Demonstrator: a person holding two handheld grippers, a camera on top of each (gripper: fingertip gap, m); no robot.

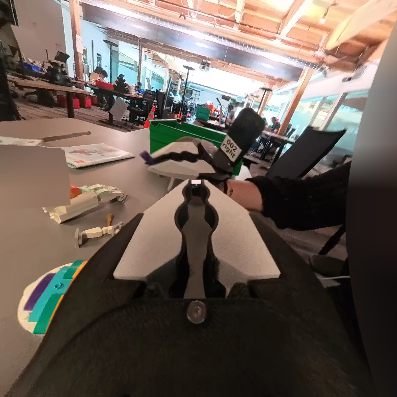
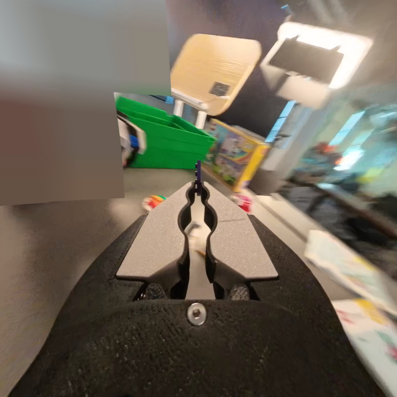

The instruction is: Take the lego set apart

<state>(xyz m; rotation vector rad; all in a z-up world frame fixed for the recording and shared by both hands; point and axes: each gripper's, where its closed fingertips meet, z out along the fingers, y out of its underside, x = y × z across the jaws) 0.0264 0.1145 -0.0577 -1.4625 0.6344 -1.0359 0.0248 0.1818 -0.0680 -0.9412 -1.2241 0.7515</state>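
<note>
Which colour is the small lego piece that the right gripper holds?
Purple. The lego piece shows best in the right wrist view, pinched at the tips of the right gripper.

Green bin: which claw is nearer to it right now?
Right. The right claw, shut on a purple lego plate, hangs just in front of the green bin. The left claw sits farther back, behind the right one.
</note>
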